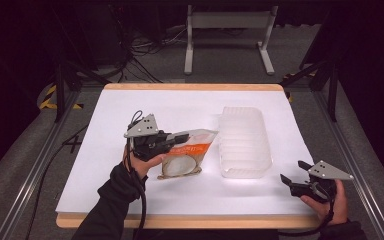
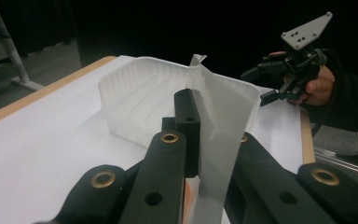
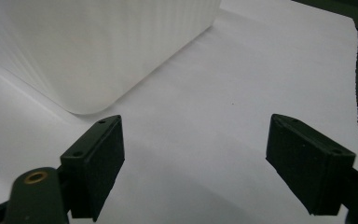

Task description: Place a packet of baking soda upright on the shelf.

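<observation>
Surface: white tabletop (image 1: 130,190), dark room behind.
Left gripper (image 1: 187,136): we have its jaws clamped on the top edge of a clear snack pouch (image 1: 187,155), lifted just left of the bin.
Bin: translucent plastic tub (image 1: 245,142), mid-table.
Right gripper (image 1: 292,180): jaws wide, nothing held.
Handling: we should keep the pinch firm and carry the pouch over the rim.

pouch (image 1: 187,152): clear, orange band, white print | tray (image 1: 245,142): translucent white, ribbed | table (image 1: 105,165): white
</observation>
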Demonstrator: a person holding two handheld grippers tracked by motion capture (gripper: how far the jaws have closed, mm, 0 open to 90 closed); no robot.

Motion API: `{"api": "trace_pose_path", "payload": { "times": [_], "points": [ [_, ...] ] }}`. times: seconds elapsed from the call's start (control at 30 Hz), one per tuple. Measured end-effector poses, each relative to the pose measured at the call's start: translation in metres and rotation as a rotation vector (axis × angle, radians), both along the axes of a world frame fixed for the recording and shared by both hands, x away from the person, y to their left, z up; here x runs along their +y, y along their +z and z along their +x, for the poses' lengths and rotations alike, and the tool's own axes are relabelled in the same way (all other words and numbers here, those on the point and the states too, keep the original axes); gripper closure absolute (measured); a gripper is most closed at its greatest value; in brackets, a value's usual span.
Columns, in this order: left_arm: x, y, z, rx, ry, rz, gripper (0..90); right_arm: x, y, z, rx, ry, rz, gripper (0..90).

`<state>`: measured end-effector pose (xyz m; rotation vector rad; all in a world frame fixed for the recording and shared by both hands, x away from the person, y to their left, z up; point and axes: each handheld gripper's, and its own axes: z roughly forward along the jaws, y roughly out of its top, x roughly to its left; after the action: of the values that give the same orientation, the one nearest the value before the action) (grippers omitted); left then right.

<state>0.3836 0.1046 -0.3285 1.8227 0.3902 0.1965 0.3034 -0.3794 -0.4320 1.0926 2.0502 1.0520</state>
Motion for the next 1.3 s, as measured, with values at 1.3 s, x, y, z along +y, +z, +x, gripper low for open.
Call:
{"api": "trace_pose_path", "payload": {
  "times": [1.3],
  "points": [
    [-0.105,0.057,0.031,-0.05,-0.13,-0.114,89.8,-0.002,0.0,0.0,-0.002,0.0,0.016,19.8]
  ]
}}
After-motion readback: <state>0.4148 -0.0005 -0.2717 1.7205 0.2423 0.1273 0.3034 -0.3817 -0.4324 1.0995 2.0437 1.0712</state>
